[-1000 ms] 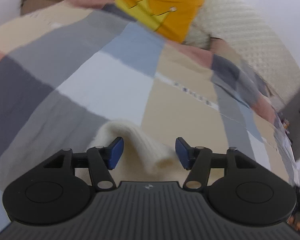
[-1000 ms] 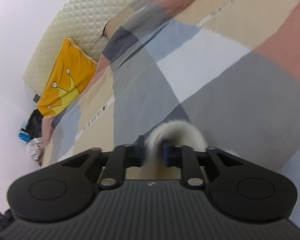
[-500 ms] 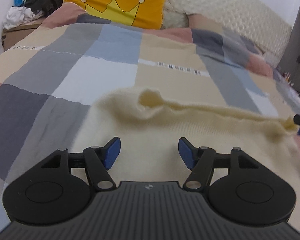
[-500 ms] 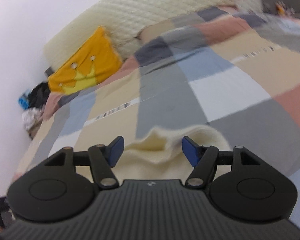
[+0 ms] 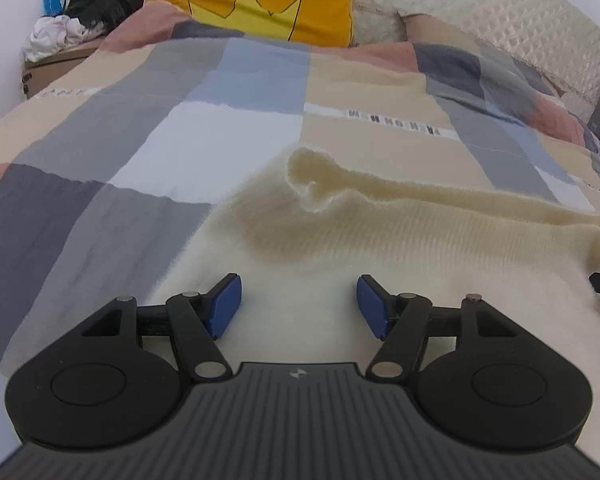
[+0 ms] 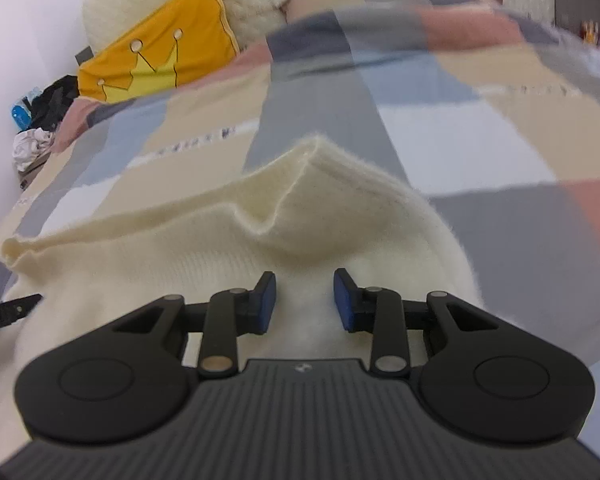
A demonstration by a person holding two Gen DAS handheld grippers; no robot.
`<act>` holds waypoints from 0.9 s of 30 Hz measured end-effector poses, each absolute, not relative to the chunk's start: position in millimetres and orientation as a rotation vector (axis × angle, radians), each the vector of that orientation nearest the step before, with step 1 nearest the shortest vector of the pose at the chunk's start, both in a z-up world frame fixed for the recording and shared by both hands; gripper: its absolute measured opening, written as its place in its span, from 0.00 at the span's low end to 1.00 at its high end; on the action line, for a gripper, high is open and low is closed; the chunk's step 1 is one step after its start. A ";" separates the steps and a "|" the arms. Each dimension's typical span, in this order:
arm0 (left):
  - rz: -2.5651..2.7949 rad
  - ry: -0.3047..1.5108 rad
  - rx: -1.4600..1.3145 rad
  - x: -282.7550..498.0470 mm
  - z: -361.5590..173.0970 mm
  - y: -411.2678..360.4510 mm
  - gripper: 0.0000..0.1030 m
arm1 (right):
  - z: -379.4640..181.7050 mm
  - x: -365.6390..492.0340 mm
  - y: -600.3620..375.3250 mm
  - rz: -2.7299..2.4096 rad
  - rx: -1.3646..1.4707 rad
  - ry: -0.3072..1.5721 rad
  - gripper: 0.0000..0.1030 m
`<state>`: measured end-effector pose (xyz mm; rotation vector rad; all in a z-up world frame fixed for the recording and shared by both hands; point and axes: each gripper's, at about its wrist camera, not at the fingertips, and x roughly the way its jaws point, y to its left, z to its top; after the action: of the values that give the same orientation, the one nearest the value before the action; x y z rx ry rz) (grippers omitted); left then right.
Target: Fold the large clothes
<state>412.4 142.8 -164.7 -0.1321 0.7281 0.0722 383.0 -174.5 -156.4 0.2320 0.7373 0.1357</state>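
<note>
Two grippers hang over a cream knitted sweater point(image 5: 380, 240) spread on the patchwork bedspread point(image 5: 180, 140). Left gripper point(image 5: 299, 306): jaws wide apart, holding nothing, knit just beneath and ahead. Right gripper point(image 6: 304, 304): jaws closing, still clear of the cloth, behind the sweater's raised corner fold point(image 6: 312, 168).

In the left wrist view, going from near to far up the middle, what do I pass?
Left gripper with blue-padded fingers → cream knitted sweater → patchwork bedspread in grey, blue, beige and pink → orange cushion with a yellow crown.
</note>
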 end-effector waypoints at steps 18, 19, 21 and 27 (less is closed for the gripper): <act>0.060 0.713 -0.170 351.5 -128.3 131.1 0.67 | -126.0 348.3 -157.4 0.175 0.227 0.680 0.37; 0.058 0.710 -0.173 345.9 -125.3 128.9 0.67 | -122.8 344.5 -155.6 0.189 0.219 0.673 0.37; 0.037 0.704 -0.177 332.1 -116.2 123.0 0.67 | -115.0 332.9 -152.5 0.221 0.186 0.651 0.36; -0.010 0.666 -0.180 291.1 -93.6 98.2 0.67 | -91.8 295.9 -154.3 0.274 0.173 0.613 0.36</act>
<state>291.1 98.2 -93.6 -0.1801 0.6661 -0.0098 295.9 -154.3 -91.8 0.1730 0.6125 0.2739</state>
